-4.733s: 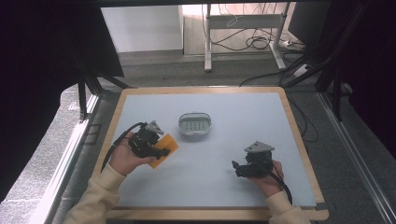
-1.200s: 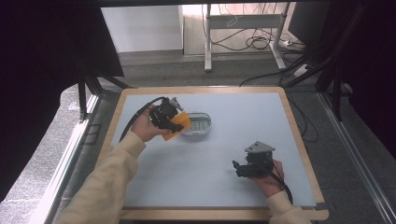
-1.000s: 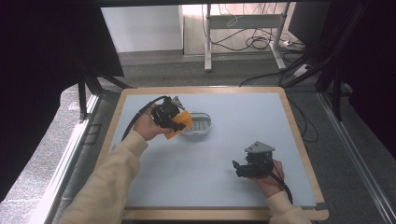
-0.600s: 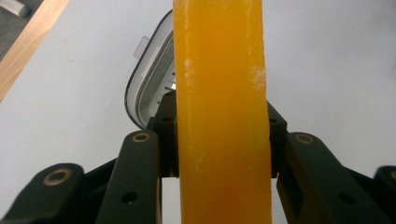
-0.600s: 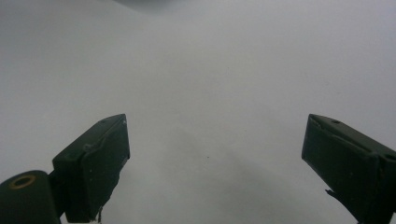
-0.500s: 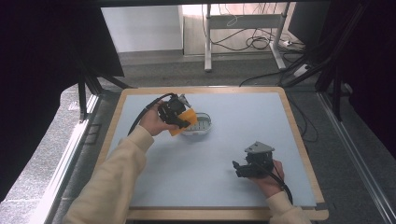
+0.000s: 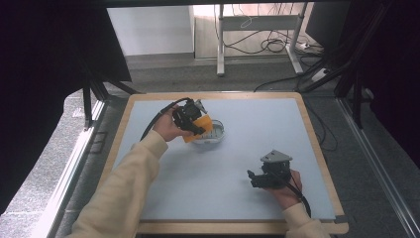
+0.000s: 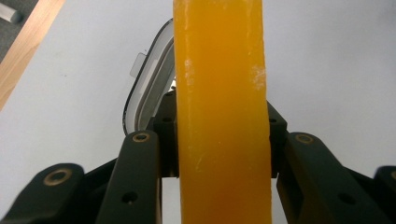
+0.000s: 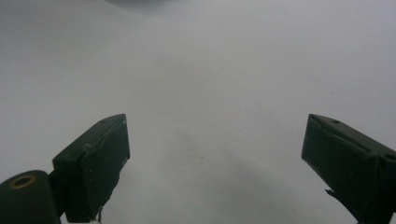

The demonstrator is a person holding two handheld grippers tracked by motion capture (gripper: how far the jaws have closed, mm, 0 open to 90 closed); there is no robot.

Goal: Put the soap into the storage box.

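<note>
We carry the orange block (image 7: pixel 202 127) in our left gripper (image 7: pixel 190 118), just above and left of the frame's centre in the high view, over the left rim of the small clear dish (image 7: pixel 214 134) on the pale table (image 7: pixel 257 129). The step in hand looks like setting the block into that dish, so we would bring it over the dish's middle before lowering, keep it level, and let go only once it rests on the bottom; released from the rim, it could tip the light dish or slide off onto the table. In the left gripper view the block (image 8: pixel 222 107) runs up the middle of the frame, with a black jaw pressed to either side of it, so the jaws are clamped on it at the block's own width; the dish's rim (image 8: pixel 147 88) curves behind it at upper left. Our right gripper (image 7: pixel 255 179) rests at lower right of the high view, well apart from the dish. In its own view its jaws stand wide apart over bare table (image 9: pixel 210 84), with nothing between them.
</note>
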